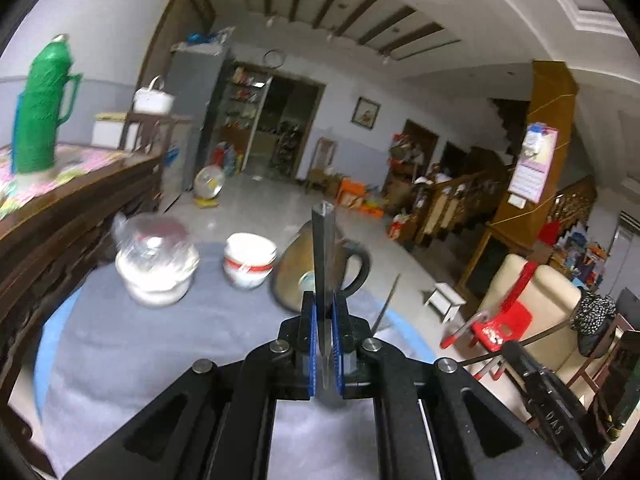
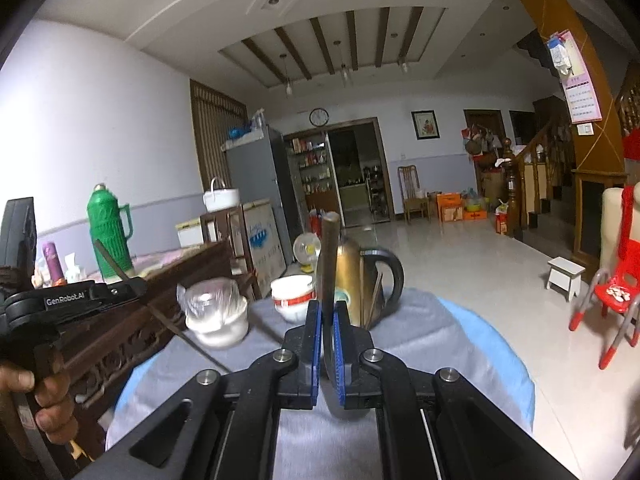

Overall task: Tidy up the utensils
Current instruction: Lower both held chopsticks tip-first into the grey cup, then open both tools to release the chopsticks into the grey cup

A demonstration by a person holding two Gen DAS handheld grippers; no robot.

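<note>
Left hand-held gripper (image 1: 326, 320): clenching a flat steel utensil handle (image 1: 323, 248) between its blue pads (image 1: 313, 344), the handle standing upright above the jaws. Right hand-held gripper (image 2: 327, 320): gripping a darker metal utensil handle (image 2: 330, 260) the same way, also upright between the blue pads (image 2: 316, 336).

Seen from the right wrist view: left hand-held gripper (image 2: 132, 286) sitting out to the left side, pinching a thin metal utensil (image 2: 160, 312) that is slanting down toward the surface (image 2: 420, 332), with a bare hand (image 2: 44, 396) wrapping the grip below.

Just beyond both sets of jaws: a gold kettle (image 2: 360, 280) with a black handle standing on the grey-clothed surface (image 1: 120, 340), holding thin sticks, probably chopsticks (image 2: 374, 296). Left of the kettle: stacked white bowls (image 1: 248, 260) with a red band. Further left: a white bowl covered in clear plastic (image 1: 156, 264).

Off the surface, to the left: a green thermos (image 1: 40, 108) standing on a carved wooden cabinet (image 1: 72, 208).
</note>
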